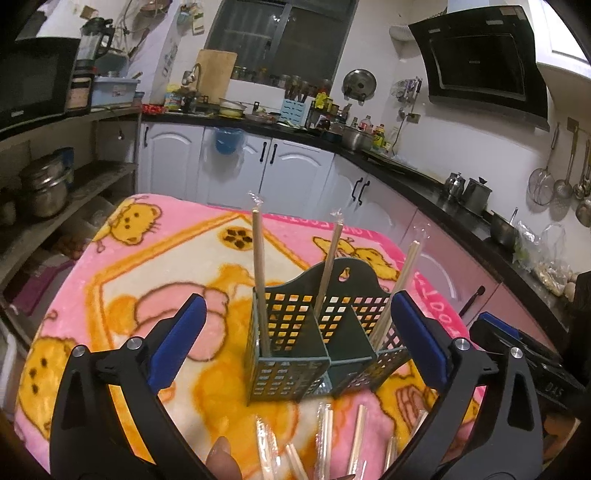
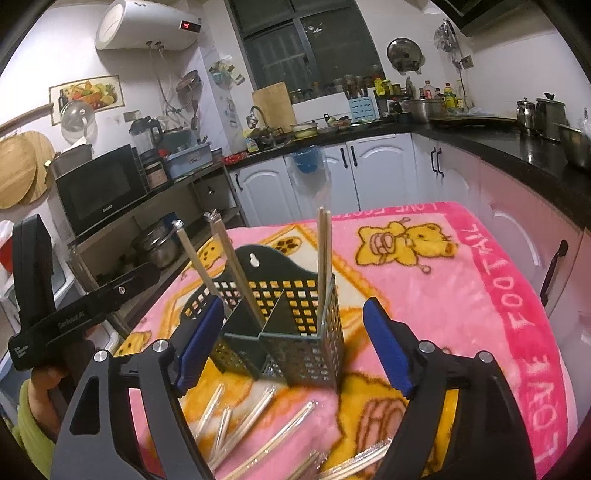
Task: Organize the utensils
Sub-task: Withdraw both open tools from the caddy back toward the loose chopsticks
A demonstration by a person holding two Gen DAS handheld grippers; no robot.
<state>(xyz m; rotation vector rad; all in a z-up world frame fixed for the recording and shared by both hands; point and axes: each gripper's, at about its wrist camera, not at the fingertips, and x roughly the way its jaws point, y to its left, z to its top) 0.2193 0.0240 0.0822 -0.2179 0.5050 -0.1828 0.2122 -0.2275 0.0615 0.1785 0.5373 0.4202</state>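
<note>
The surface is covered by a pink fleece blanket printed with yellow bears and orange borders. It stands in a kitchen: white cabinets under a black countertop run along the far and right walls, a range hood hangs at the far right, a dark window sits in the far wall, and a microwave rests on open shelving at the left, with a water heater high on the wall above it.

Near the middle of the surface stands one dark green perforated utensil holder, upright, split into three compartments. Three wrapped pairs of chopsticks stand in it, one in each compartment. More wrapped chopsticks lie loose on the blanket just near of the holder; their number cannot be counted, since the edges of both views cut them off.

The left hand-held gripper has its jaws spread wide on either side of the holder, and its blue pads press on nothing. The right hand-held gripper likewise stands apart and empty, just near of the holder.
</note>
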